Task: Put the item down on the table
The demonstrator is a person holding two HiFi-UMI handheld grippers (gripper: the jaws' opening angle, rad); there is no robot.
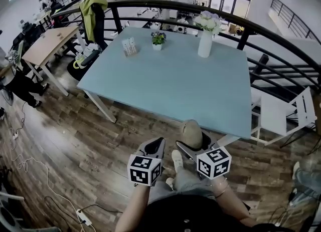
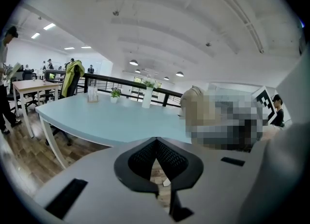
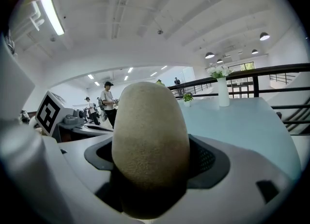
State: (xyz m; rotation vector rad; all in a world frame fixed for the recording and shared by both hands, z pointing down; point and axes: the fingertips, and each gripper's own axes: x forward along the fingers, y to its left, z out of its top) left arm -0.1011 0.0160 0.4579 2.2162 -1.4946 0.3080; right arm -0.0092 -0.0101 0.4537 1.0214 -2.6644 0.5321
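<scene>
Nearest: 2 grippers are held low in front of the body, over the wood floor (image 1: 100,141), just short of the table.

- R gripper (image 1: 193,142) is clamped on the brown oval item (image 1: 191,132), 1 item only. It is pinched at the lower half btwn both jaws, w/ the rounded top sticking out past the tips. That leaves the top free, prob. so it can be lowered and let go w/o re-gripping.
- The item is in the air, not set down yet. In the head view it shows right at the table's near edge.
- In the R gripper view the item fills the centre, w/ the tabletop stretching away behind it.
- L gripper (image 1: 156,143) has its jaws pressed together w/ nothing btwn them. It is held beside the R one, apart from the item. It is prob. just parked out of the way, as 1 gripper is enough for this carry.

Next: 1 light-blue table (image 1: 170,88). Its near and middle parts are bare, so there is plenty of room for a drop.

3 things are kept along its far edge, well apart from the item:
- 1 card stand (image 1: 130,46)
- 1 small pot plant (image 1: 158,39)
- 1 white vase (image 1: 205,43) w/ flowers

To the R of the table: 1 white chair (image 1: 283,113).

Behind: 1 black curved railing (image 1: 200,7). Far L: 1 wooden desk (image 1: 47,43).
</scene>
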